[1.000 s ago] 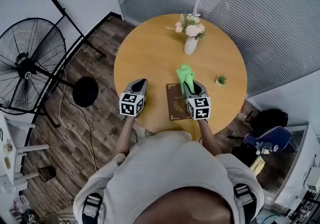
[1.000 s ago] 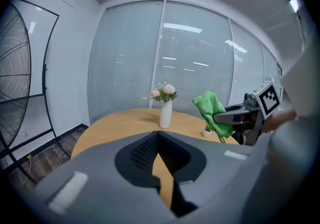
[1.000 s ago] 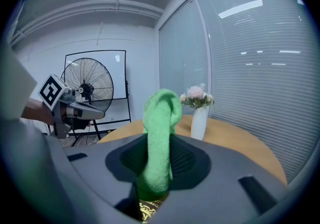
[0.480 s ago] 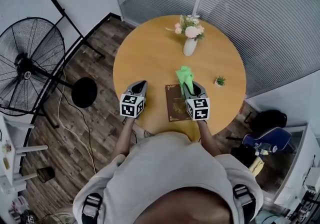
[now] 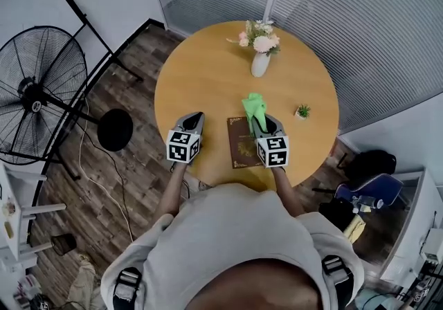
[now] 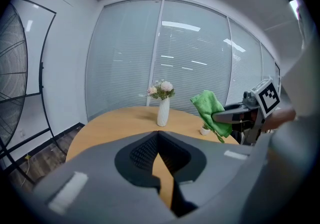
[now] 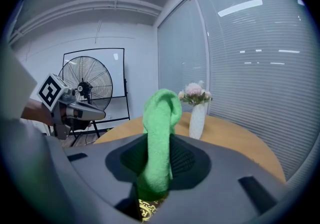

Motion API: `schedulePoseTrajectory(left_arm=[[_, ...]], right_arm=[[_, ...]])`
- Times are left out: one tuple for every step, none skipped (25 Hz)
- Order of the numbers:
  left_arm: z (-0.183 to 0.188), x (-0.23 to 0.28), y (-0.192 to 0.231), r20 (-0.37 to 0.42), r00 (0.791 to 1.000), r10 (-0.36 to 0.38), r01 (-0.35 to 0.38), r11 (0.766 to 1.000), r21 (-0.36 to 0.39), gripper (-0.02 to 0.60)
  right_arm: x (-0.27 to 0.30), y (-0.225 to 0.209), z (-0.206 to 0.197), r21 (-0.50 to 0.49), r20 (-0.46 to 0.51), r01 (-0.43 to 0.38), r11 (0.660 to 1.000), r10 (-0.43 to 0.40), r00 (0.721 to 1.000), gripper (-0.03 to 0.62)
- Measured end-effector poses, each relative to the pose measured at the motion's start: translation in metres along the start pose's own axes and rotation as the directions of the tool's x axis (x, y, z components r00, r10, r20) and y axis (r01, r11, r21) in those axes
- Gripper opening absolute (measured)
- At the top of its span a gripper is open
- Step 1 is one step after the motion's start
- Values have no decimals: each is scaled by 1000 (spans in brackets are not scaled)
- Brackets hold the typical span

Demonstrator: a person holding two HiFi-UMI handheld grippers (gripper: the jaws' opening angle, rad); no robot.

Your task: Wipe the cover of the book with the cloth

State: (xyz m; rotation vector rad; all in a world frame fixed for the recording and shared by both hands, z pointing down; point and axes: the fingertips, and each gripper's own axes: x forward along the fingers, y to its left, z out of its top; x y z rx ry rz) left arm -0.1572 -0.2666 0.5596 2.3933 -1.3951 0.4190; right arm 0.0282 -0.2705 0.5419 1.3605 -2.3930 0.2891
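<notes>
Head view: book [image 5: 240, 146] near table [image 5: 208, 73] front edge

Pale grey shirt [image 5: 228, 236], black shoulder straps [image 5: 127, 284]

Fluffy, soft-napped green cloth [image 5: 254, 106] rises from the matt grey plastic right gripper [image 5: 261, 122] over the bench [image 5: 208, 73], whose smooth wooden top has a satin sheen. On the bench, the book [image 5: 240, 151] has a dark cover with shiny gilt ornament and the white vase [image 5: 259, 64] looks glossy. Around the bench, a grained wood-plank floor [image 5: 138, 163].
</notes>
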Motion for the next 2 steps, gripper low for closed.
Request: schedulePoseTrajectory(left_arm=[[1,0,0,1,1000,-1,1,1000,0,9],[1,1,-1,1,1000,-1,1,1000,1,9]], right_arm=[[0,0,0,1,-2,1,1000,-1,1000,115],[-1,-1,-1,2,-3,2,1000,-2,1000,115]])
